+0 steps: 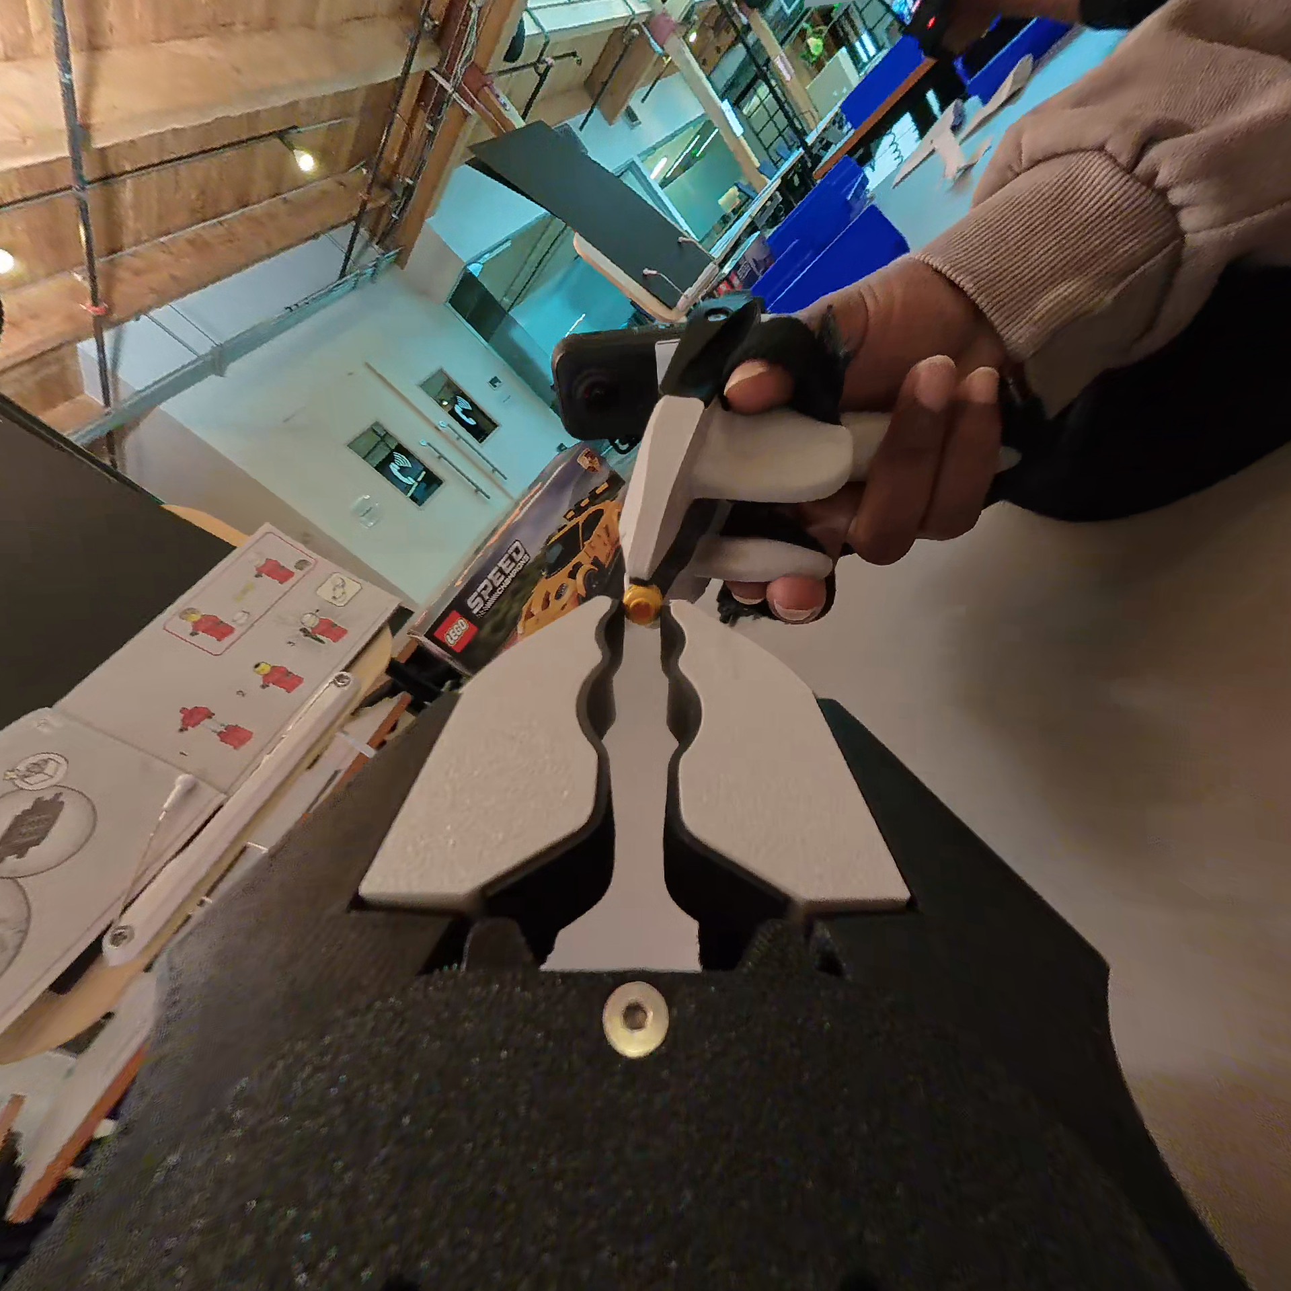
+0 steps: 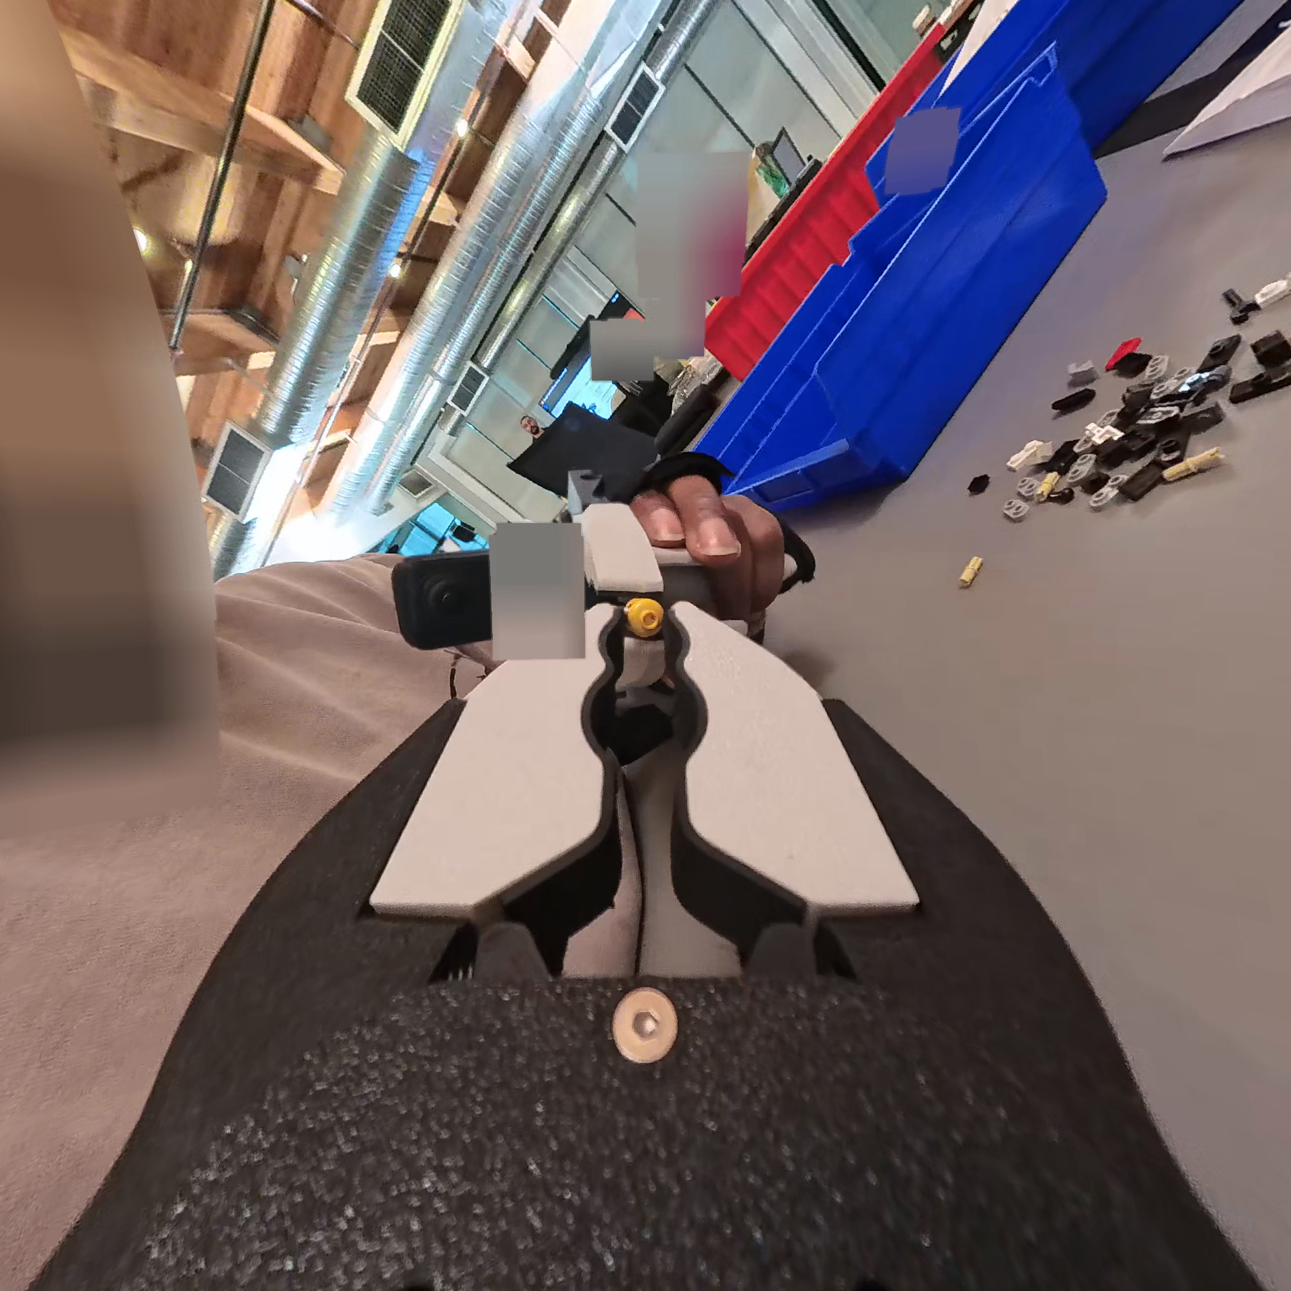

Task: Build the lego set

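Grey tabletop (image 2: 1048,698), workshop beyond. At centre frame in both views, the left gripper (image 1: 641,618) and right gripper (image 2: 643,618) meet tip to tip, both clenched on one small yellow round piece (image 1: 641,602), its axis along the right gripper's fingers. Loose bricks (image 2: 1146,433) lie upper right.

The right gripper (image 2: 643,622) has its fingers (image 2: 740,698) closed around a small yellow piece (image 2: 644,617) at their tips. Just beyond it, the left gripper (image 2: 625,559) meets the same piece, held by a hand (image 2: 712,534). On the grey counter (image 2: 1048,698) to the right lies a scatter of small lego parts (image 2: 1146,433), beside blue bins (image 2: 929,335) and a red bin (image 2: 796,244).
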`<state>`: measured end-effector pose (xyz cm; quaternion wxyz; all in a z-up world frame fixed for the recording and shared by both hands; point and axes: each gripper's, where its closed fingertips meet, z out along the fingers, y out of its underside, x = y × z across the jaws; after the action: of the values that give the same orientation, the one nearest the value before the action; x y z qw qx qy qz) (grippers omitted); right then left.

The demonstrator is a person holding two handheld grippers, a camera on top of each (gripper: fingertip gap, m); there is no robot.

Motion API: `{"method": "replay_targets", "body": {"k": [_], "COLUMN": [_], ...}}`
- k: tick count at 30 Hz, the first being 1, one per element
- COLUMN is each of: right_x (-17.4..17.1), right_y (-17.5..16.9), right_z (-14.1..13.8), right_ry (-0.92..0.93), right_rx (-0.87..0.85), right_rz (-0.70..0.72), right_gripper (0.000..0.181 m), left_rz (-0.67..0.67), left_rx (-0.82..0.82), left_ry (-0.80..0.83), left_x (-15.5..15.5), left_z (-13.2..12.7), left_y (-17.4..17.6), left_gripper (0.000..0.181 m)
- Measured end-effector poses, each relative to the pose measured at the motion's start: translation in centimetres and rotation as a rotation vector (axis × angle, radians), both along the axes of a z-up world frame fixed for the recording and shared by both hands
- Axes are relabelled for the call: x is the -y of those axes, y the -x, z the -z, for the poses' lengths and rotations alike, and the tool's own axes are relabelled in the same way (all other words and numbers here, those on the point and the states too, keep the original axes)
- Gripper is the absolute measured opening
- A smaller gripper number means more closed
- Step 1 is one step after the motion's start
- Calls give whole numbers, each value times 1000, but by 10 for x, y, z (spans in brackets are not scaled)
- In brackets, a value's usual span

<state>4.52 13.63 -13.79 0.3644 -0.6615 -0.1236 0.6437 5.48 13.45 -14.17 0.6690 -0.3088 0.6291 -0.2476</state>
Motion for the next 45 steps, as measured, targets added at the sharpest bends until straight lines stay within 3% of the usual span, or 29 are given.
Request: {"method": "replay_targets", "body": {"k": [8, 13, 15, 20, 22, 25, 37, 41, 45], "right_x": [1, -4, -17, -77, -94, -110, -114, -115, -117], "right_y": [1, -6, -24, -99, -116, -124, -138, -138, -133], "right_z": [0, 3, 5, 52, 74, 100, 137, 136, 107], "right_ry": [53, -6, -104, -384, -444, -501, -414, -418, -453], "right_rx": [-59, 33, 210, 1004, 1173, 1271, 1320, 1306, 1210], "right_rz": [-31, -19, 19, 35, -47, -147, -357, -329, -173], "right_gripper": [9, 8, 8, 9, 9, 9, 10, 18, 22], "left_rz": [-24, -2, -1, -30, -63, -110, -183, -185, -198], "left_rx": [13, 4, 4, 3, -6, -22, -68, -74, -67], "left_ry": [-72, 50, 160, 501, 584, 640, 722, 732, 737], "left_x": [0, -3, -10, -38, -50, -61, -75, -76, -79], "left_z": [-1, 2, 1, -4, -3, -2, 21, 24, 22], "left_y": [0, -1, 1, 7, 10, 15, 34, 35, 37], "left_gripper": [9, 10, 13, 11, 8, 3, 1, 1, 1]}}
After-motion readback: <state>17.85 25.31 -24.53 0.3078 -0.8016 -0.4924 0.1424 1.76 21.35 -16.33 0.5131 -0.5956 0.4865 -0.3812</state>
